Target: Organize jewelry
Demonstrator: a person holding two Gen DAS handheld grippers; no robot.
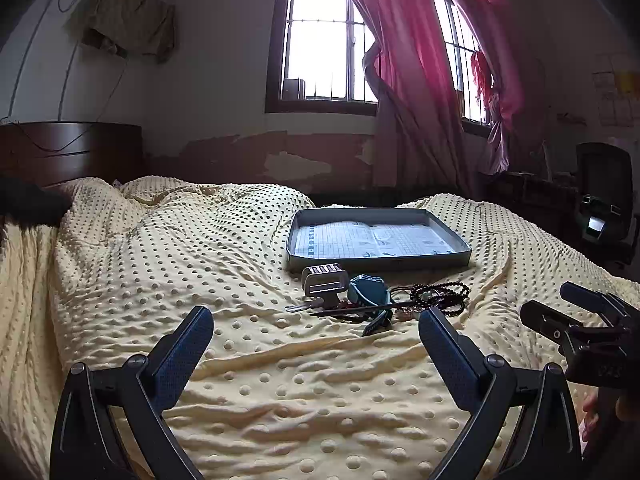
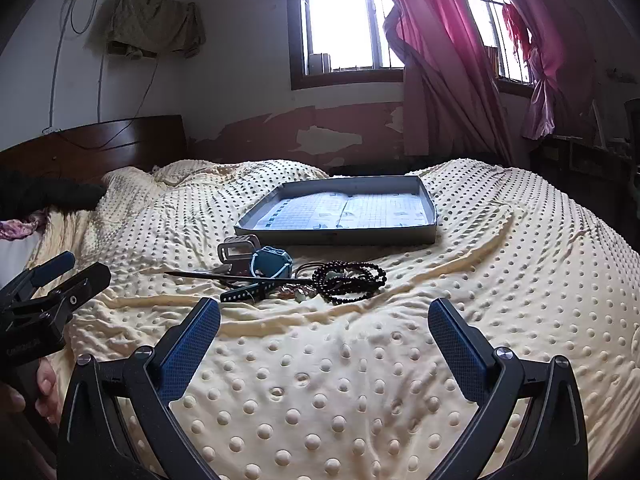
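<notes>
Two grippers over a bed, both empty. Biggest thing: pale yellow dotted blanket [image 1: 240, 248] covering the bed, rumpled, with a dark wooden headboard [image 2: 100, 148] at far left. Behind it, peeling wall, barred window [image 1: 324, 40], pink curtain [image 2: 436, 60] pulled to the right.

Shallow grey tray [image 1: 380, 262] sits on the blanket at centre, far side of the jewelry, lined with a gridded printed sheet, nothing else inside.

Jewelry pile lies on the blanket just in front of the tray's near wall, not in it. Dark beaded bracelet string [image 2: 352, 278] is coiled at the right end of the pile. Teal watch [image 2: 269, 264] is in the middle, its perforated dark strap [image 2: 246, 294] trailing toward the camera. Beige watch [image 1: 325, 282] stands on edge at the left, touching the teal one. Thin dark hair stick [image 2: 236, 277] lies across the front of the pile, roughly left to right. Small reddish bits under it, too small to tell.

Left gripper [image 1: 316, 334]: jaws spread wide, holding nothing, above bare blanket short of the pile. Right gripper [image 2: 324, 326]: same, wide apart, nothing held, near the bracelet end. Each shows at the edge of the other's view, with fingers of a hand [image 2: 42, 390] on the left one's handle.
</notes>
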